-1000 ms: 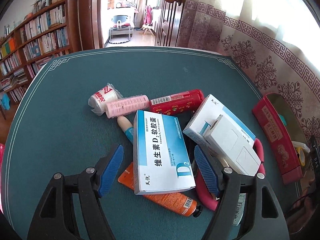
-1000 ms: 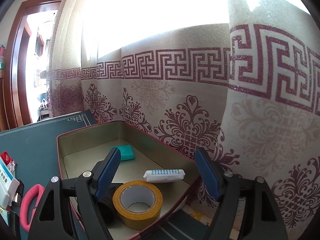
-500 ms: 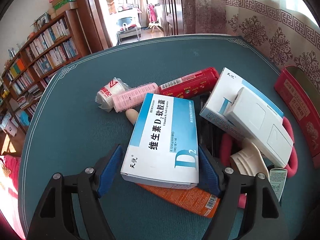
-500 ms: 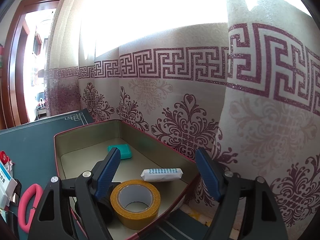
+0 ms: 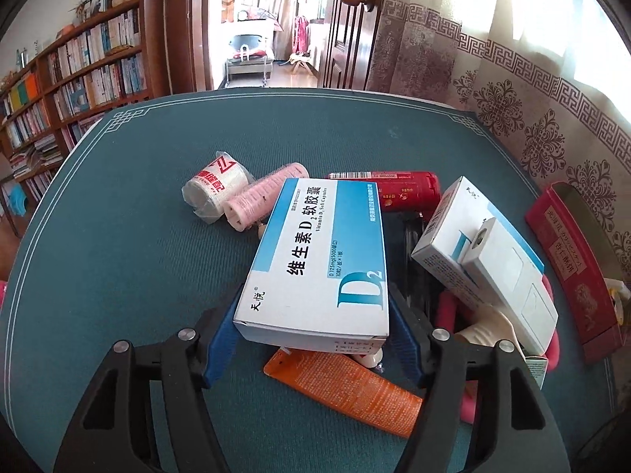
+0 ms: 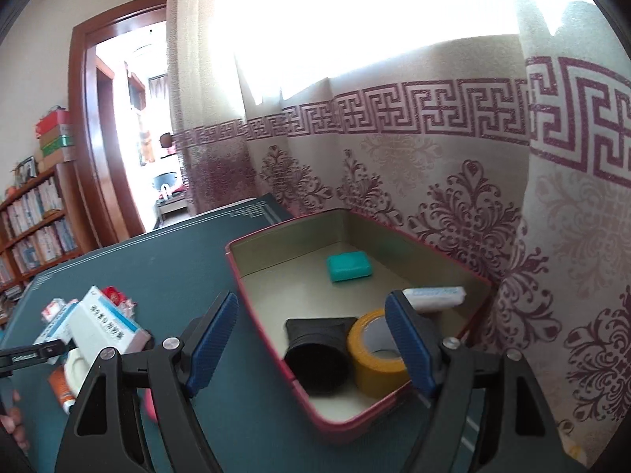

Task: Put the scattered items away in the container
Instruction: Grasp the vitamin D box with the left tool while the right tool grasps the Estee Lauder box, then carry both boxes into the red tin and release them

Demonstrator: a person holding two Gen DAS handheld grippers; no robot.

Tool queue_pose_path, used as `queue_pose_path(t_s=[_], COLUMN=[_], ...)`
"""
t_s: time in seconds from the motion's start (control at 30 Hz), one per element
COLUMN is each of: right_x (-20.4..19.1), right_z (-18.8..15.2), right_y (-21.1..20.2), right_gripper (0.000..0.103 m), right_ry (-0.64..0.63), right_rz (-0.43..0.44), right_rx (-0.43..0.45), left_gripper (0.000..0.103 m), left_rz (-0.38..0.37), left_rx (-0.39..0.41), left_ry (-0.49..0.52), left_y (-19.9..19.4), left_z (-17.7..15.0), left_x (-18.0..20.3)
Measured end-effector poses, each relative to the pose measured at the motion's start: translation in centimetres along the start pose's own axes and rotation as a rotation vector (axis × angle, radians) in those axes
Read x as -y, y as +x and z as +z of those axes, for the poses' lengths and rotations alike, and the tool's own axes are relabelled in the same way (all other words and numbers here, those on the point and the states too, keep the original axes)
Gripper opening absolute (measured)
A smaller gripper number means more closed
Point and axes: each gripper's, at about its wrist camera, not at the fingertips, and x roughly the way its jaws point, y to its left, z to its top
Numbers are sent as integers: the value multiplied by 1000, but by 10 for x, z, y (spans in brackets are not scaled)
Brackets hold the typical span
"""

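Observation:
A white and blue vitamin D box (image 5: 319, 256) rests on an orange tube (image 5: 347, 386) in a pile on the green table. My left gripper (image 5: 311, 315) straddles the box's near end, jaws closing, with a blue pad against each long side. The red tin (image 6: 292, 244) stands by the curtain and holds a teal block (image 6: 349, 266), a yellow tape roll (image 6: 374, 354), a black item (image 6: 317, 354) and a white packet (image 6: 437, 295). My right gripper (image 6: 311, 303) hovers open and empty over the tin's near left wall. In the left wrist view the tin (image 5: 568, 260) is at the far right.
Around the box lie a red tube (image 5: 406, 193), a pink roller (image 5: 264, 199), a wrapped bandage roll (image 5: 211, 191), a second white and blue box (image 5: 453, 228), a white device (image 5: 508, 280) and pink scissors (image 5: 445, 307). A patterned curtain (image 6: 473, 216) hangs close behind the tin.
My left gripper came down over the vitamin D box and its jaws narrowed onto the sides. My right gripper swung left, bringing the table and the pile into its view.

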Motion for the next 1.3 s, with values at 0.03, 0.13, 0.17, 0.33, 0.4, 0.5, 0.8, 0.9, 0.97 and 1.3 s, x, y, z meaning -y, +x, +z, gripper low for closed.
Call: queue_pose_path(t_s=[0.03, 0.13, 0.17, 0.33, 0.4, 0.5, 0.8, 0.9, 0.97, 1.3], right_x=[-9, -35, -44, -75, -81, -90, -107, -110, -113, -117], right_z=[-4, -20, -28, -52, -54, -53, -60, -61, -62, -64], right_y=[-2, -4, -3, 10, 16, 23, 38, 40, 40, 25], right_gripper=[80, 80, 80, 53, 53, 53, 53, 53, 53, 27], right_ry=[1, 6, 7, -18, -9, -6, -1, -7, -22, -80], right_rz=[68, 216, 256, 355, 378, 423, 426, 429, 428, 442], right_rx=[-35, -135, -171, -301, -335, -370, -435, -442, -443, -380], left_gripper=[70, 69, 69, 69, 69, 69, 72, 74, 74, 68], left_rz=[-4, -11, -16, -23, -20, -7, -18, -25, -20, -61], left_rx=[10, 30, 33, 27, -3, -77, -136, -126, -112, 14], left_ry=[-4, -13, -19, -34, -27, -28, -70, -90, -83, -125], left_y=[-3, -11, -13, -18, -12, 4, 25, 27, 28, -7], left_z=[1, 2, 3, 6, 7, 4, -2, -2, -1, 4], left_x=[1, 0, -1, -6, -6, -7, -13, -15, -14, -17])
